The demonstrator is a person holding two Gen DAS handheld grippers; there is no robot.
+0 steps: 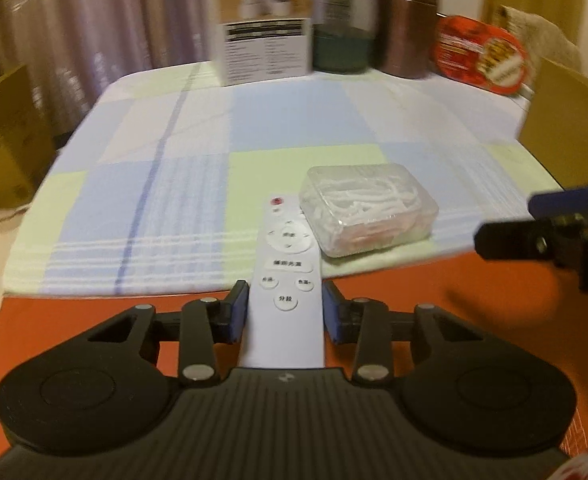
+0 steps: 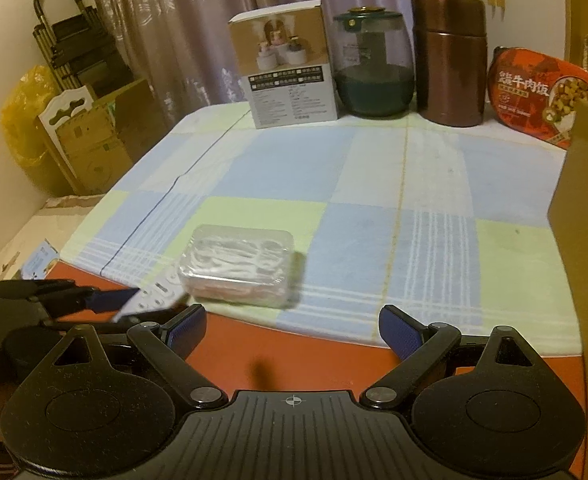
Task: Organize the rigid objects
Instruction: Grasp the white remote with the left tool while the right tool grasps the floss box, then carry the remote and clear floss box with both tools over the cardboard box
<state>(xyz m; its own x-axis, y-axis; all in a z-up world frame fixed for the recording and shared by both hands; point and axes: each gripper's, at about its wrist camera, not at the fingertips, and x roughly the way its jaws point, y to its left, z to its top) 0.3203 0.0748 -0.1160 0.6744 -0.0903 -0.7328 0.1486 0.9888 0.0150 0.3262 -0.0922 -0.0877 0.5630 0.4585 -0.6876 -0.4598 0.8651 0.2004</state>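
My left gripper (image 1: 285, 312) is shut on a white remote control (image 1: 288, 276), blue pads on both its sides, low over the table's near edge. The remote's front end lies beside a clear plastic box of white floss picks (image 1: 367, 210). In the right wrist view the left gripper (image 2: 134, 300) shows at the left with the remote (image 2: 156, 294), and the clear box (image 2: 240, 268) lies ahead on the checked cloth. My right gripper (image 2: 292, 332) is open and empty above the red table edge; it also shows at the right in the left wrist view (image 1: 533, 220).
At the table's back stand a white product box (image 2: 288, 66), a green glass jar (image 2: 371, 64), a copper canister (image 2: 449, 60) and a red food package (image 2: 541, 96). A brown cardboard box (image 2: 585, 216) rises at the right. Cardboard boxes (image 2: 94, 136) stand on the floor at the left.
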